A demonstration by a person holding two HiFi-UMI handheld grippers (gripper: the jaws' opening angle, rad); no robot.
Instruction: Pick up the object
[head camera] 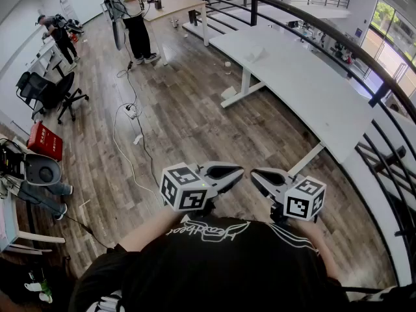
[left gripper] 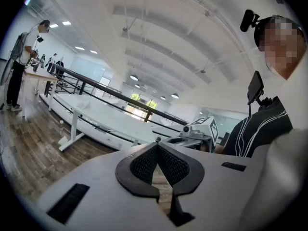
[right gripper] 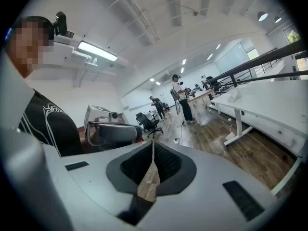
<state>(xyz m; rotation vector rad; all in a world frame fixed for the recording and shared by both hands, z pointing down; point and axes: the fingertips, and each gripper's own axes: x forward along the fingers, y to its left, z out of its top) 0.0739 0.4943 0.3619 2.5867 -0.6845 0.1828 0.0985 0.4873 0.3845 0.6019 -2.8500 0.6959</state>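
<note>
I hold both grippers close in front of my chest, above a wooden floor, with their tips turned towards each other. In the head view my left gripper (head camera: 239,172) and my right gripper (head camera: 255,175) are almost tip to tip. The left gripper (left gripper: 157,145) has its dark ribbed pads meeting at the tip, shut with nothing between them. My right gripper (right gripper: 152,146) is shut too and holds nothing. Each gripper view shows the other gripper just ahead: the right one (left gripper: 198,129) and the left one (right gripper: 111,131). No gripper touches any object.
A long white table (head camera: 292,83) runs along a dark railing (head camera: 364,64) on the right. A cable (head camera: 130,148) trails over the wooden floor. On the left are an office chair (head camera: 49,93) and a red crate (head camera: 44,140). Two people (head camera: 136,25) (head camera: 58,34) stand far off.
</note>
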